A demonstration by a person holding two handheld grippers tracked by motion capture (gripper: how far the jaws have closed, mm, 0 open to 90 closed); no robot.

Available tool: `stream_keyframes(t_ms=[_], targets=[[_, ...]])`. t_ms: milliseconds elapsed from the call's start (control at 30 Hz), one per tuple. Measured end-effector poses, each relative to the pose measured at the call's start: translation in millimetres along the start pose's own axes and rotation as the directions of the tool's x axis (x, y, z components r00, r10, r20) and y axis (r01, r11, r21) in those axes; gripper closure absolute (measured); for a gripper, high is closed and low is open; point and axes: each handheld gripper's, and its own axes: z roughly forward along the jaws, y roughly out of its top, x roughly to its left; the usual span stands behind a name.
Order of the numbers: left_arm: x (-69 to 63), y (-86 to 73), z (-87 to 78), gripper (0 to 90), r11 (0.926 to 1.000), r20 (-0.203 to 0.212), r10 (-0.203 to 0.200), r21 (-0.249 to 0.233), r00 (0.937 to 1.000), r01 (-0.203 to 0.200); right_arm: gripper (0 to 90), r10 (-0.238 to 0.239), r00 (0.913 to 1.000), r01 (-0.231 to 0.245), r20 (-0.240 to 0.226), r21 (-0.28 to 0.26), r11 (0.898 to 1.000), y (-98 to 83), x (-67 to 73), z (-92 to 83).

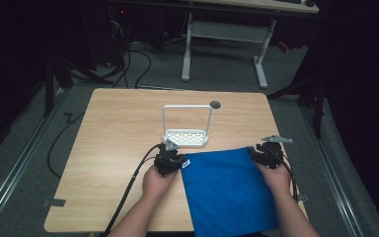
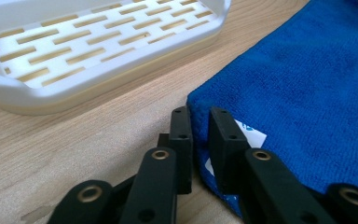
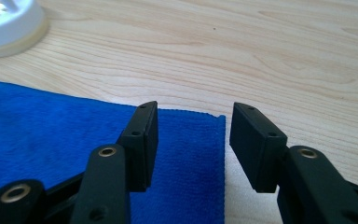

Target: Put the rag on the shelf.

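My left claw (image 1: 173,159) sits at the far left corner of the blue cloth (image 1: 227,190), just left of centre in the high view, and in the left gripper view its jaws have drawn nearly together on that corner, the hem and its white tag (image 2: 253,135) pinched between them: I judge it clenched on the fabric. My right claw (image 1: 262,153) is at the opposite far corner, right of centre in the high view; in the right gripper view its jaws stand apart, straddling the cloth's edge, one pad over the blue, the other over bare table (image 3: 284,60), nothing pressed yet. The cloth lies flat in the lower middle of the high view, its long axis running from the far edge toward me, its near end hanging past the table's edge. The white rack (image 1: 186,128) stands just beyond the cloth's far edge, nearer my left claw. What matters next, I think, is that the right corner lies squarely between the open jaws, so closing there should match the left hold.
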Motion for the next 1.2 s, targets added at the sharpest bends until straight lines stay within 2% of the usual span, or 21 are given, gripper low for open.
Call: stream_keyframes(t_ms=[133,233,333,467,567,600,767,800,900,933,967,1000,1133,1200], targets=[[-0.2,0.1,0.5,86.9,1.0,-0.007,0.003,0.002,1.0,-0.003,52.1,0.012,0.9997,-0.012,0.021,-0.002,1.0,-1.2,-3.1,6.4],[-0.2,0.1,0.5,87.4,1.0,-0.007,0.006,0.001,1.0,-0.006,52.4,0.032,0.9993,-0.032,0.018,0.0,0.999,-1.1,-7.0,9.0],[-0.6,-0.1,0.4,87.4,0.9999,-0.006,0.012,0.003,0.9999,-0.012,53.5,0.075,0.9972,-0.075,0.002,0.028,0.997,-1.5,-15.6,15.5],[-0.6,-0.1,0.5,87.3,1.0,-0.002,0.006,0.002,1.0,-0.006,52.8,0.08,0.9967,-0.081,0.008,0.036,0.996,-1.6,-17.7,19.2],[-0.3,-0.1,0.4,87.3,1.0,-0.002,0.007,0.003,1.0,-0.007,53.1,0.065,0.9979,-0.065,0.004,0.042,0.997,-0.6,-16.6,19.8],[-0.6,-0.1,0.3,87.3,0.9999,-0.003,0.009,0.004,1.0,-0.009,54.8,0.025,0.9994,-0.027,0.025,0.05,0.998,-0.2,-12.0,20.4],[-0.9,-0.3,0.3,87.3,0.9999,-0.003,0.011,0.003,0.9999,-0.011,62.1,0.004,0.9997,-0.005,0.026,0.047,0.999,-0.5,-9.2,20.3],[-0.9,-0.4,0.3,87.3,0.9999,-0.001,0.011,0.003,0.9999,-0.011,68.1,-0.003,0.9998,0.002,0.017,0.048,0.999,-0.4,-7.9,20.1],[-0.9,-0.4,0.2,87.3,0.9999,-0.001,0.011,0.003,0.9999,-0.011,73.4,-0.005,0.9999,0.004,0.011,0.049,0.999,-0.2,-6.6,20.1],[-1.0,-0.4,0.2,87.3,0.9999,0.0,0.012,0.004,0.9999,-0.012,81.1,-0.011,0.9999,0.011,-0.001,0.048,0.999,-0.3,-4.9,20.1],[-1.0,-0.4,0.2,87.4,0.9999,0.0,0.012,0.004,0.9999,-0.012,81.1,-0.011,0.9999,0.011,-0.001,0.048,0.999,-0.3,-4.9,20.1],[-1.0,-0.4,0.2,87.4,0.9999,-0.001,0.013,0.004,0.9999,-0.013,87.0,-0.021,0.9997,0.021,-0.012,0.046,0.999,-0.4,-3.4,20.3],[-2.1,-0.7,-0.2,87.7,0.9997,-0.008,0.024,0.003,0.9997,-0.024,87.8,-0.053,0.9985,0.053,0.008,0.041,0.998,0.0,1.5,18.5],[-2.6,-1.4,-2.0,88.0,0.9994,-0.007,0.031,-0.016,0.9995,-0.031,87.8,-0.052,0.9986,0.052,0.01,0.006,0.999,0.9,4.6,11.0]])
